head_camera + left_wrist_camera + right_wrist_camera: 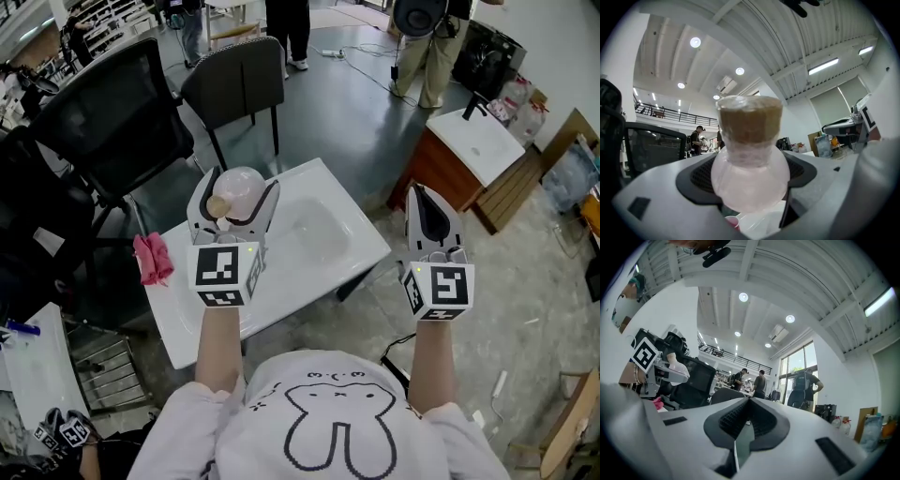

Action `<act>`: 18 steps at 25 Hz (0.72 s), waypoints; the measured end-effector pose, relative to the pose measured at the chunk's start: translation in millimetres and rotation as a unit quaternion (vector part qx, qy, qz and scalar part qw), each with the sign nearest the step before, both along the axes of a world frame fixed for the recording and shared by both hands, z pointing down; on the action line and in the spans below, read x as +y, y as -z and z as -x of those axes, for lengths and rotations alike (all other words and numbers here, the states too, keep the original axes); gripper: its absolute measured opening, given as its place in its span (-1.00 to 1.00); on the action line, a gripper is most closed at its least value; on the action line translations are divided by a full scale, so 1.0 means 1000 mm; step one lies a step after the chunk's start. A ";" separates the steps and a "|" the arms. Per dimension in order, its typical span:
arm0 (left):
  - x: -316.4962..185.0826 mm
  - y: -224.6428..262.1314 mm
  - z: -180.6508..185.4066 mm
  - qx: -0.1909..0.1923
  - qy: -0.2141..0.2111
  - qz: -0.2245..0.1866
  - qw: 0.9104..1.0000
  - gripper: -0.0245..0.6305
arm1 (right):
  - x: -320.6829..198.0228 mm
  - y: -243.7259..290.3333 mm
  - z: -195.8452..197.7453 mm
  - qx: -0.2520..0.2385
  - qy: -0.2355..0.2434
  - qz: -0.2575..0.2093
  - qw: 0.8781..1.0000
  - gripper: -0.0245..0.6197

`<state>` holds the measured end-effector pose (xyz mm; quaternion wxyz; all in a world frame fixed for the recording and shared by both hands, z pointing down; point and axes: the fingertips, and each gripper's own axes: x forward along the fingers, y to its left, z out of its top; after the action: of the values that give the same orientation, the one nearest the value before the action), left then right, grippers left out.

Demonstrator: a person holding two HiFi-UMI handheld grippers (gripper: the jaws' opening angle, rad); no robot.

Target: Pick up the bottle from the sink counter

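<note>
A pale pink round-bellied bottle (239, 192) with a tan cork-like cap (218, 205) is clamped in my left gripper (232, 199), lifted above the white sink counter (352, 251). In the left gripper view the bottle (751, 173) fills the gap between the jaws, cap (749, 118) up. My right gripper (433, 217) is held off the counter's right edge, over the floor, jaws pressed together with nothing in them. The same shut right gripper (746, 411) points out into the room in the right gripper view.
A pink cloth (153, 260) lies on the counter's left end. Black office chairs (112, 122) stand behind the counter. A second wooden sink cabinet (467, 155) is at the right. People stand at the far side of the room (288, 30).
</note>
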<state>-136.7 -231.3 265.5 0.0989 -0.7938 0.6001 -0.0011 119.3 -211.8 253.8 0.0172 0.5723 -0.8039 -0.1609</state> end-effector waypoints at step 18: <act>0.001 0.004 0.001 -0.003 -0.003 -0.006 1.000 0.31 | -0.005 0.000 0.000 0.001 0.005 0.006 1.000 -0.85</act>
<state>-137.6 -230.1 261.9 0.1055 -0.7951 0.5972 0.0002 119.5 -216.3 253.8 0.0209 0.5676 -0.8080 -0.1568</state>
